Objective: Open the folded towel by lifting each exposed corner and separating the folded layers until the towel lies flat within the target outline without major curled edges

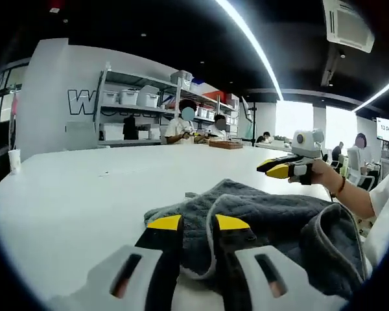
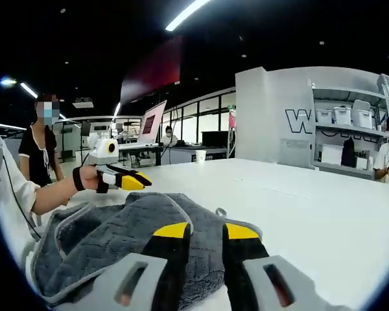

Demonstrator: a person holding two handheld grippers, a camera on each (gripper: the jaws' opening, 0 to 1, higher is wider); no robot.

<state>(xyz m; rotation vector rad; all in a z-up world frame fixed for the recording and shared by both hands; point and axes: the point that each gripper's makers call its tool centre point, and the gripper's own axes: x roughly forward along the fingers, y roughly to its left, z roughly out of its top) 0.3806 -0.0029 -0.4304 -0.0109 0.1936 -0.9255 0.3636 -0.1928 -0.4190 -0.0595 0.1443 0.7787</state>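
A grey towel (image 1: 266, 214) lies rumpled, its layers still folded over, on the white table (image 1: 84, 194). In the left gripper view my left gripper (image 1: 198, 223) stands open just in front of the towel's near edge, with towel fabric showing behind the gap. The right gripper (image 1: 282, 170), held in a hand, hovers above the towel's far right side. In the right gripper view my right gripper (image 2: 206, 230) is open over the towel (image 2: 110, 230). There the left gripper (image 2: 131, 181) hangs above the towel's far left side, holding nothing.
The white table (image 2: 324, 207) stretches wide beyond the towel. A paper cup (image 1: 13, 159) stands near its far edge and a wooden box (image 1: 225, 144) near seated people. Shelves with bins (image 1: 133, 97) line the back wall. A person (image 2: 44, 146) stands at left.
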